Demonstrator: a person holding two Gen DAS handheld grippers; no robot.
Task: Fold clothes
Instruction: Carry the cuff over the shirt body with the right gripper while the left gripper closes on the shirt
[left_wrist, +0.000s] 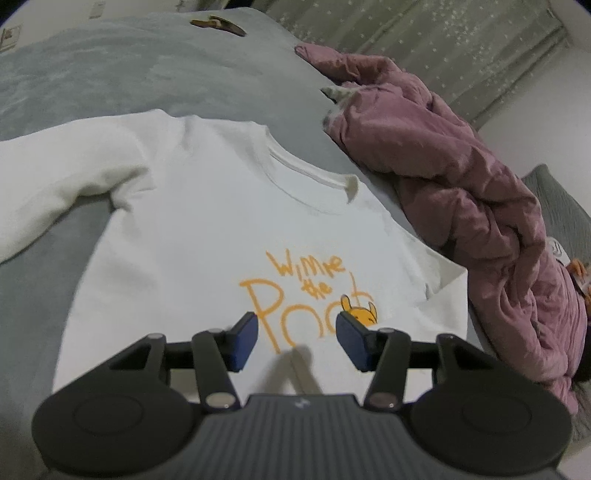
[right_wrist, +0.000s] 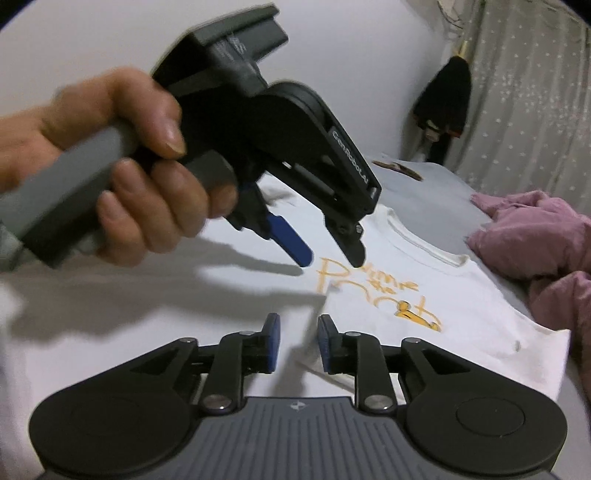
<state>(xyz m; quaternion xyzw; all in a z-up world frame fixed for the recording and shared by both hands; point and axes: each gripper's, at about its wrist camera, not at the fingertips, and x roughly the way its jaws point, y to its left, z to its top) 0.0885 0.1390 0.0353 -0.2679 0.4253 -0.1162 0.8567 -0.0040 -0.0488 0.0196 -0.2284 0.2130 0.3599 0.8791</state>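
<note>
Two grippers hover, jaws parted and empty, over the white sweatshirt (left_wrist: 192, 221) on the bed (left_wrist: 110, 74): left gripper (left_wrist: 296, 339) medium-wide, right gripper (right_wrist: 298, 341) narrow. Only the right view shows the hand (right_wrist: 122, 162) at ten o'clock; pink jacket (left_wrist: 461, 184) at two.

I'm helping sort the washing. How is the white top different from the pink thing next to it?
The white top lies spread flat; the pink thing is bunched in a crumpled heap. The white top carries orange writing; the pink thing looks plain and puffy. Both lie on the grey bed cover.
</note>
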